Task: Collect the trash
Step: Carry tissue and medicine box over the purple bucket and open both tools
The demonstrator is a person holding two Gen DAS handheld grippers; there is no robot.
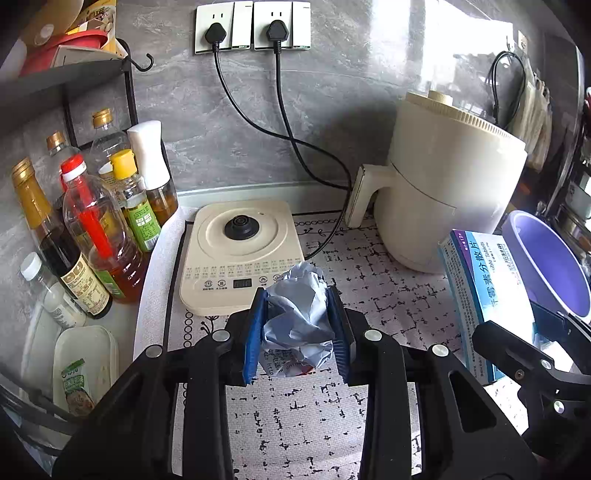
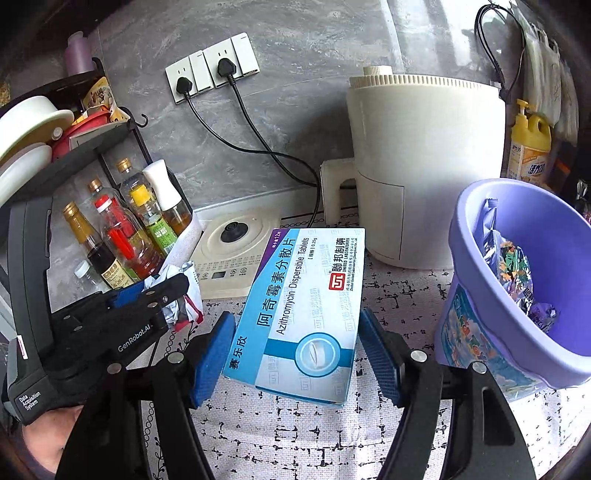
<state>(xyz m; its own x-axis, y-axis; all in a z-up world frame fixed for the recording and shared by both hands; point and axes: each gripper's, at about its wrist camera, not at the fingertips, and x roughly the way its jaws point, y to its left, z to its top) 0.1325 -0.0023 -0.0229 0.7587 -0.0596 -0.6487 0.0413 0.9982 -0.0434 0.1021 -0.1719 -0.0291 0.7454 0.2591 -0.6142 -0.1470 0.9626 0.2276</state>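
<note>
My left gripper [image 1: 297, 325] is shut on a crumpled blue-white paper ball [image 1: 299, 317] and holds it over the patterned mat, in front of the kettle base. In the right wrist view the left gripper [image 2: 162, 295] and the paper ball [image 2: 186, 291] show at the left. My right gripper [image 2: 297, 350] is shut on a blue-white medicine box [image 2: 303, 314], held tilted above the mat; the box [image 1: 484, 295] also shows in the left wrist view. A purple bin [image 2: 517, 295] with several wrappers inside stands right of the box.
A cream kettle base [image 1: 240, 254] and a cream air fryer [image 1: 447, 192] stand at the back, both plugged into wall sockets [image 1: 253, 27]. Several oil and sauce bottles [image 1: 92, 229] crowd the left under a black rack. A yellow detergent bottle [image 2: 530, 147] stands at the far right.
</note>
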